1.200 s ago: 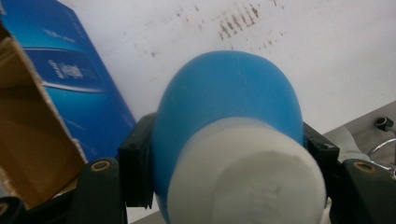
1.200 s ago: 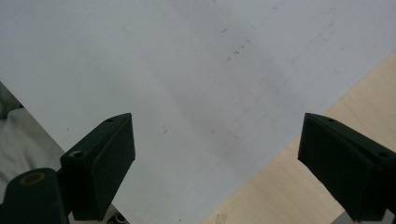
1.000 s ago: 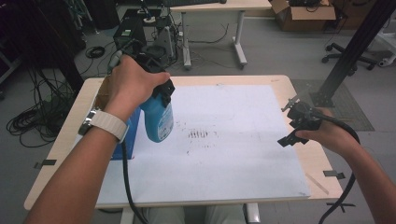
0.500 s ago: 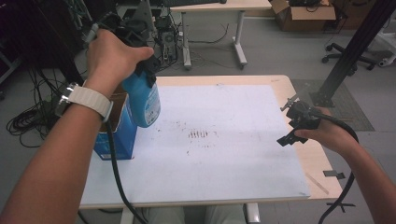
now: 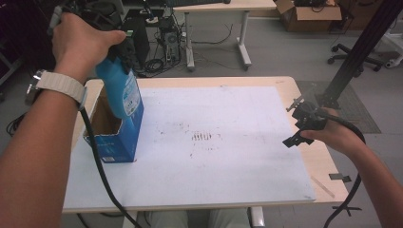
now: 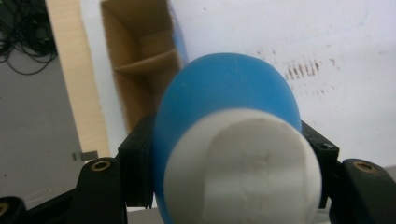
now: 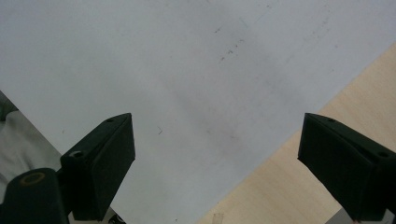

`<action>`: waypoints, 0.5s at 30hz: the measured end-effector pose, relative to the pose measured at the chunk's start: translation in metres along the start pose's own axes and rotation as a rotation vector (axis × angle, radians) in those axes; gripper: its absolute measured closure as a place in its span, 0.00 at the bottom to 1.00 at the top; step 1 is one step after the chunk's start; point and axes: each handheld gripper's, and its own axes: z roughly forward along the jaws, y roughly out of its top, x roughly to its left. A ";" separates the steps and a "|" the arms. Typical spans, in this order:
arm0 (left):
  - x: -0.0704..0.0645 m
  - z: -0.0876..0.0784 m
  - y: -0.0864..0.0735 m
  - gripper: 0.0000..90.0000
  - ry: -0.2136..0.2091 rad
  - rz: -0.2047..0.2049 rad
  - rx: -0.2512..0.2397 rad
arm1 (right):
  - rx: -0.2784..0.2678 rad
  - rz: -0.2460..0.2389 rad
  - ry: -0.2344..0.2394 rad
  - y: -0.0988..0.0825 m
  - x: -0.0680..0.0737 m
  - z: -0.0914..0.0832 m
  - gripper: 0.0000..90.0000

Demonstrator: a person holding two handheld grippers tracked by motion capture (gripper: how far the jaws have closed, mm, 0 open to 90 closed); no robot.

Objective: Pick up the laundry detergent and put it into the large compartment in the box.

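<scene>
Up in the upper left of the high view, the left gripper (image 5: 124, 47) is clamping a blue bottle (image 5: 121, 90) near its top and holding it tilted over the open blue box (image 5: 124, 142), whose brown inside is facing up at the left edge of the white sheet (image 5: 228, 161); the bottle's lower end is hanging at the box's mouth, probably because it is being taken out of or put into the box, though which is not clear. At the right edge of that view the right gripper (image 5: 304, 124) is hovering over the sheet's border, holding nothing, seemingly kept out of the way. From the left gripper view, the bottle (image 6: 224, 98) and its white cap (image 6: 243, 168) are sitting squeezed between the two black jaws, with the box's cardboard compartments (image 6: 140, 65) showing beyond at upper left. From the right gripper view, the jaws are standing wide apart over bare sheet (image 7: 187, 70) and the table's wooden edge (image 7: 299, 186) at lower right.
</scene>
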 end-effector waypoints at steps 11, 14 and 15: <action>0.030 0.012 0.001 0.41 0.064 -0.069 -0.037 | 0.008 0.013 -0.004 0.000 -0.003 0.000 0.12; 0.037 0.019 0.001 0.41 0.070 -0.083 -0.039 | 0.006 0.016 -0.004 0.000 -0.004 0.000 0.12; 0.039 0.021 0.001 0.41 0.072 -0.084 -0.039 | 0.005 0.020 -0.004 0.000 -0.004 0.000 0.13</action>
